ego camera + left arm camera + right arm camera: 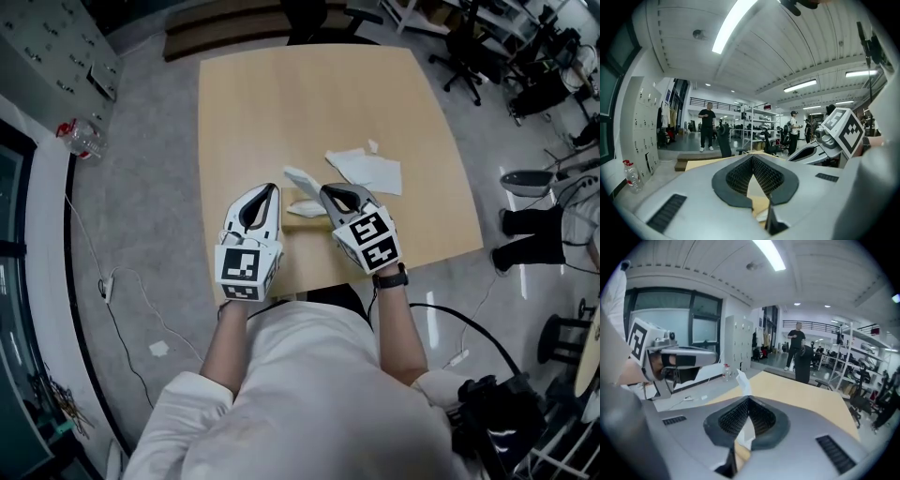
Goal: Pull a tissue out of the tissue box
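Right gripper pinching a tissue above the tissue box, left gripper closed and empty beside it.

On the wooden table [281,94], the left gripper [271,189] and right gripper [327,191] are side by side near the front edge, with the tan tissue box [305,212] low between them. The right gripper's [748,398] jaws are pressed together on a white tissue [742,383], which pokes out past the tips and trails below them. From the head view the tissue [302,178] runs from those tips back down toward the box, its long axis roughly upright. Whether its lower end has cleared the slot cannot be told. The left gripper's [752,157] tips meet with nothing visibly between them. Loose tissues [370,171] lie further back.
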{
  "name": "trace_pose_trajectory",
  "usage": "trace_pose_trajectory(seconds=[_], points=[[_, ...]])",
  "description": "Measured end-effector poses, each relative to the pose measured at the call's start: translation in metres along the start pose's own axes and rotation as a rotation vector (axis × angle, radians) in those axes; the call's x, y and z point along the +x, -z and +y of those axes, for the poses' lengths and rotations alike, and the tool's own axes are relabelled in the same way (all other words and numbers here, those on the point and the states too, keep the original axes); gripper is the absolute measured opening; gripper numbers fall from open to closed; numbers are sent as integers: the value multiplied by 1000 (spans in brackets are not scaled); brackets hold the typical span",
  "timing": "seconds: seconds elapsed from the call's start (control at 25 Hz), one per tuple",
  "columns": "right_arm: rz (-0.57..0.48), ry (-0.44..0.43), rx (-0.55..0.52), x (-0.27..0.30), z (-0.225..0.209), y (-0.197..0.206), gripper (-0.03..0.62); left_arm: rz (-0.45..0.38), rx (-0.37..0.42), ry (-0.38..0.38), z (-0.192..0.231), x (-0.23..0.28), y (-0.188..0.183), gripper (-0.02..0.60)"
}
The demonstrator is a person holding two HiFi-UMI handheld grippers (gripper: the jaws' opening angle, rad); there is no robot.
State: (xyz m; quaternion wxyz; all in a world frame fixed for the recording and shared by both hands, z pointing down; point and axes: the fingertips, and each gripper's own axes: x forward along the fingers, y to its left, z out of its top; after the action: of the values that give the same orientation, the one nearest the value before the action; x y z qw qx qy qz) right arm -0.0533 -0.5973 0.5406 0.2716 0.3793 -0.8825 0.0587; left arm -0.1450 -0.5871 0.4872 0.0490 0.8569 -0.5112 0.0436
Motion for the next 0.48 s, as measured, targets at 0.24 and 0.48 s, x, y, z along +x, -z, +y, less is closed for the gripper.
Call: trace_pose_trajectory(seconds=[0.24,0.48], points=[[-235,177,197,-38,-20,-51,3,-102,-35,-22,0,-13,-35,2],[-374,280,165,-66,-19,-82,3,-167,-37,-28,-4,-18,-62,2]])
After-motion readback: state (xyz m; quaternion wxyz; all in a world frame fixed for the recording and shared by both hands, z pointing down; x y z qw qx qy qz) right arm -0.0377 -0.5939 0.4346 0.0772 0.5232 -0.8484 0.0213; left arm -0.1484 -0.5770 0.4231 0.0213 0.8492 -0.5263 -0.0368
